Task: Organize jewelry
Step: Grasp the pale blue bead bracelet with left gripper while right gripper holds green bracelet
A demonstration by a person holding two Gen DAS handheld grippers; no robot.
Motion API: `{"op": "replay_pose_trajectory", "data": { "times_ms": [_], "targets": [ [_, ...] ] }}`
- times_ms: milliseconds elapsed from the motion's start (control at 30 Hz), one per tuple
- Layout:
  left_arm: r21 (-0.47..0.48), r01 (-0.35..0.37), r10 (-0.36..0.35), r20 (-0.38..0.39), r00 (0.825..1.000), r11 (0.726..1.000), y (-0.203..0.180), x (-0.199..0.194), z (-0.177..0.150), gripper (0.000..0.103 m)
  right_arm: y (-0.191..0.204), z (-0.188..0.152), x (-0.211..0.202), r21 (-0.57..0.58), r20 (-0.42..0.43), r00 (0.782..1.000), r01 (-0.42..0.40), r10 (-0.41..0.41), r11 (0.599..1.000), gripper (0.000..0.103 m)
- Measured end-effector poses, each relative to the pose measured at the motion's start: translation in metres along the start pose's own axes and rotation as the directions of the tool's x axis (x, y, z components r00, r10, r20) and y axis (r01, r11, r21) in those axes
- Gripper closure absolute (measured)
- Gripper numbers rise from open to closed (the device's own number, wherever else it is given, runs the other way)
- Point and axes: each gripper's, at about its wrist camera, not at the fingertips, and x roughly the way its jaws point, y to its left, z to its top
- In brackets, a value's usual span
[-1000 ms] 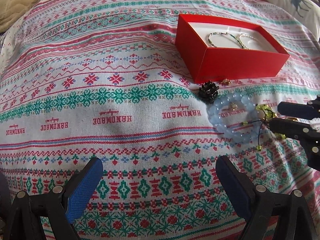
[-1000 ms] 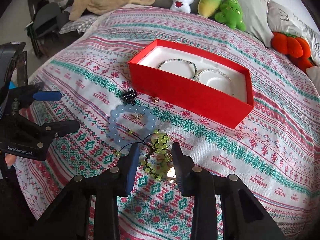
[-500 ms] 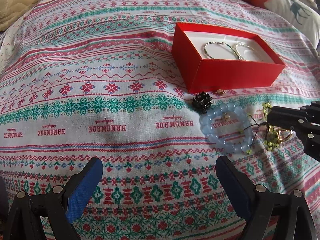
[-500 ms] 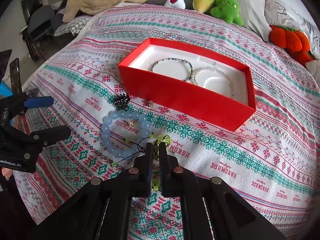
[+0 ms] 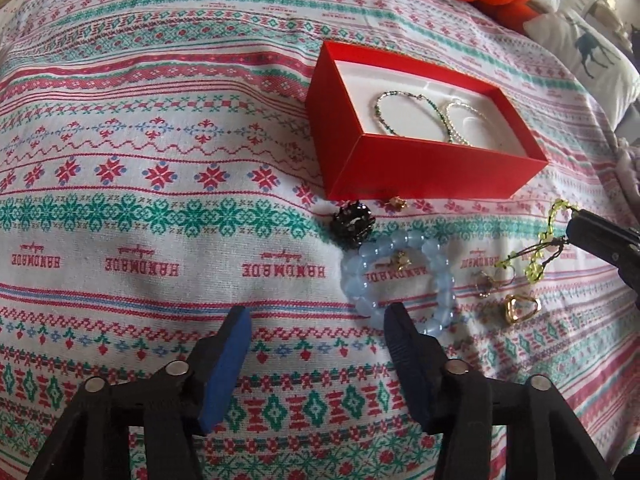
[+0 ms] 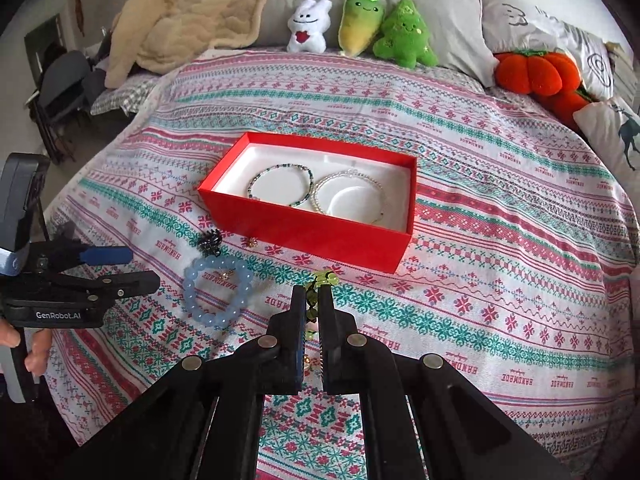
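A red box (image 6: 304, 228) (image 5: 360, 160) on the patterned bedspread holds a green beaded bracelet (image 6: 280, 184) and a silver bracelet (image 6: 348, 196). My right gripper (image 6: 313, 296) is shut on a yellow-green bead bracelet (image 6: 320, 280) (image 5: 538, 248), lifted off the cloth in front of the box. A blue bead bracelet (image 5: 400, 284) (image 6: 218, 292), a black hair claw (image 5: 354, 222), small gold earrings (image 5: 400, 202) and a gold ring (image 5: 520, 308) lie on the cloth. My left gripper (image 5: 316, 320) is open, its right finger beside the blue bracelet.
Plush toys (image 6: 360, 28), an orange plush pumpkin (image 6: 536, 72) and pillows (image 6: 540, 24) line the far edge of the bed. A beige blanket (image 6: 192, 12) lies at the back left. A chair (image 6: 60, 92) stands off the bed's left side.
My right gripper shut on the yellow-green bracelet and lifted it off the cloth. My left gripper moved right and forward to the blue bracelet and narrowed its opening.
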Motion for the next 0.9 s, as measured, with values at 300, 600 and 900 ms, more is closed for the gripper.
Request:
{"op": "replay_pose_trajectory", "data": {
  "times_ms": [300, 600, 900],
  "targets": [
    [0.026, 0.014, -0.012, -0.056, 0.998, 1.000, -0.023, 0.026, 0.009, 0.072, -0.012, 0.002, -0.006, 0.036, 0.004, 1.000, 0.008, -0.008, 0.999, 0.098],
    [0.124, -0.113, 0.119, -0.047, 0.992, 0.986, -0.044, 0.042, 0.012, 0.095, -0.010, -0.003, -0.001, 0.031, -0.029, 1.000, 0.012, -0.011, 0.999, 0.098],
    [0.117, -0.080, 0.083, -0.027, 0.996, 0.990, -0.041, 0.025, 0.011, 0.095, -0.008, -0.003, -0.001, 0.024, -0.023, 1.000, 0.015, -0.014, 1.000, 0.098]
  ]
}}
